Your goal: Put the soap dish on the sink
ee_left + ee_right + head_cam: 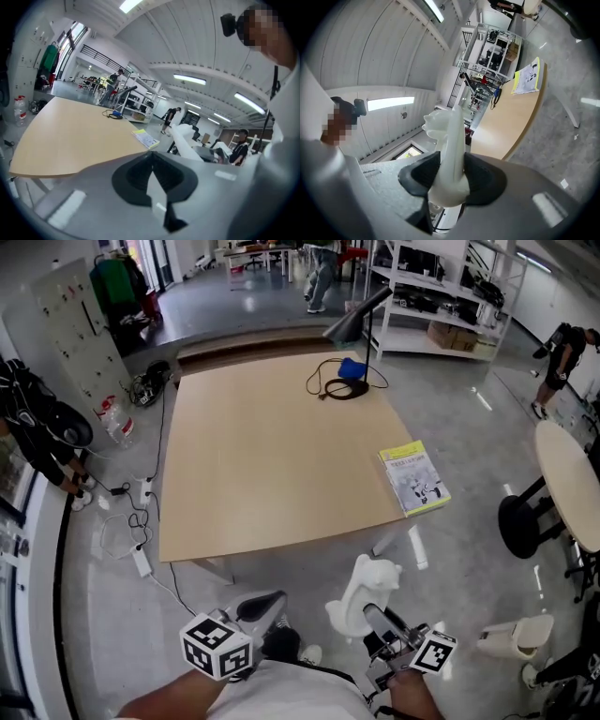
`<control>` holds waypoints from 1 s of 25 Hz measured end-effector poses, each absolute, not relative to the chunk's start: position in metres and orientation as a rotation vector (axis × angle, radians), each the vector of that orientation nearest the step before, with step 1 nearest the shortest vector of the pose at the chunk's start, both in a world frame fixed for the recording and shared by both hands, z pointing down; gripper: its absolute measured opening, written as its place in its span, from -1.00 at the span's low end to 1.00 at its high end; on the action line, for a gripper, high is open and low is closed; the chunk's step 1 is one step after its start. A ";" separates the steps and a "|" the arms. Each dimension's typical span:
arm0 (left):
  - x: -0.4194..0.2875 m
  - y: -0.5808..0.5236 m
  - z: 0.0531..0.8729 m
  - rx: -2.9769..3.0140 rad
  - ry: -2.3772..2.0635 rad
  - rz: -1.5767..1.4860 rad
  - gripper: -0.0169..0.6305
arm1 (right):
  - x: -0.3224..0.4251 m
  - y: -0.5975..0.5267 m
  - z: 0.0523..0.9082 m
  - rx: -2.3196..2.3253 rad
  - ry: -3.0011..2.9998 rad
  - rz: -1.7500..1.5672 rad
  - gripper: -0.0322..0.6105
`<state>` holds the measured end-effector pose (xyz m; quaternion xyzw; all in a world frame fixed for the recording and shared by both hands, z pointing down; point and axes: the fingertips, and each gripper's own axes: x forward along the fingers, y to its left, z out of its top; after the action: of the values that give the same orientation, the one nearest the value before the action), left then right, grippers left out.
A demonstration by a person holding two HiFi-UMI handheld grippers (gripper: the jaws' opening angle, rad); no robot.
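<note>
– Down at the lower right of the head view, the right gripper (377,617) has its pads pressed on the white soap dish (367,594). It's held on edge and sticks out past the jaws over the floor.

– Does its own view agree?

– Yes. In the right gripper view the soap dish (449,150) stands between the two dark pads of the right gripper (451,176), pinched near its base. The left gripper (272,599) is at lower left with its jaws together and nothing in them, as the left gripper view shows (153,176).

– Where's the sink?

– No view shows it. Only the table (272,456) lies ahead, with a book (413,478) at its right corner.

– So how should the carry go?

– I'd keep the squeeze steady, since the grip is low on a tall piece that could pivot. Find the sink first, then turn the dish flat before letting go.

– And the poses?

– The right one points roughly level, toward the frame's upper left. The left dips slightly, close to the body.
</note>
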<state>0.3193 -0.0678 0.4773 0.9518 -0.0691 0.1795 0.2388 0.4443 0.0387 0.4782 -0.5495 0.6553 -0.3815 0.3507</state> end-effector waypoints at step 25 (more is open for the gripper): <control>0.341 -0.279 0.502 2.560 -0.350 0.367 -0.93 | 0.463 -0.213 0.529 -1.396 1.930 -1.315 -0.40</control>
<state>0.3414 -0.2793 0.5024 0.9465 -0.1295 0.1355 0.2627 0.4629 -0.2126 0.5286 -0.5019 0.6937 -0.4726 0.2087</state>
